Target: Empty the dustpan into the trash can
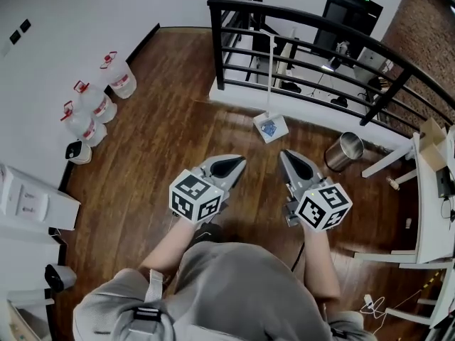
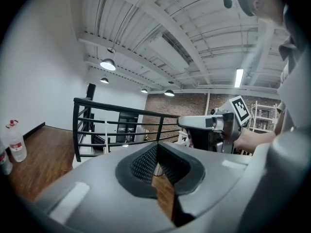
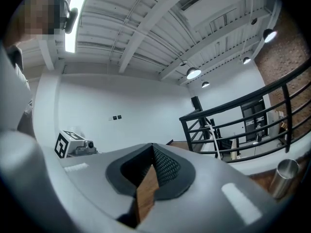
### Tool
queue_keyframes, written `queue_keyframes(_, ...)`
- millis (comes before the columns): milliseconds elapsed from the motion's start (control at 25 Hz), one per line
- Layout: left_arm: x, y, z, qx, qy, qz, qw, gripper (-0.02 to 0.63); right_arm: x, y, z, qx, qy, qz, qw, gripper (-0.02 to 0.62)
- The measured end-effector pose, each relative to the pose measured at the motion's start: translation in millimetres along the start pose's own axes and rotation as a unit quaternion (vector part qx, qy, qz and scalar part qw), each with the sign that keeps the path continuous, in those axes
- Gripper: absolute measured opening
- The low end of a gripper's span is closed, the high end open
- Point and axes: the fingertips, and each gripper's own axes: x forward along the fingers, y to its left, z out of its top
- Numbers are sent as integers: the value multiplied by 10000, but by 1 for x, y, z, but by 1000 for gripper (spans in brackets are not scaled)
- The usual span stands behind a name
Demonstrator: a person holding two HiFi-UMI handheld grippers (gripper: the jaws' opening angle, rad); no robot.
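Note:
A white dustpan [image 1: 271,127] with a blue scrap in it stands on the wood floor by the railing, and its thin handle [image 1: 268,69] rises straight up. To its right stands a steel trash can [image 1: 345,150], which also shows low at the right in the right gripper view [image 3: 282,177]. My left gripper [image 1: 239,162] and my right gripper [image 1: 283,153] are held side by side in front of the person and point at the dustpan from well short of it. Both are shut with nothing between the jaws [image 2: 155,147] [image 3: 153,148].
A black railing [image 1: 306,21] runs behind the dustpan, above a lower floor with desks. Several water jugs [image 1: 94,102] line the white wall at left. A white table [image 1: 432,212] and a cardboard box [image 1: 432,136] stand at right. White equipment [image 1: 28,199] sits low at left.

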Motion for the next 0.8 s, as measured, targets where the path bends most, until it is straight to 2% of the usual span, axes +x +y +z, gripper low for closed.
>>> queue_keyframes(160,21,37,9,-3,7,-130,9999,5,36,-20,10,19,-24,-108,9999,-2)
queue_keyframes(360,62,107,18,-51,61,-337,9994,5,106,-66,18,-48,123,-380,9992,-2)
queue_keyframes(600,105,190,37,-312,27,-670,9973,5,194,-103,41,-197,293,-658,9972,-2)
queue_keyframes(800,160,236,53,-241,80,-880,9958,5,229,-151,53,-288,349,-1023,9937,-2)
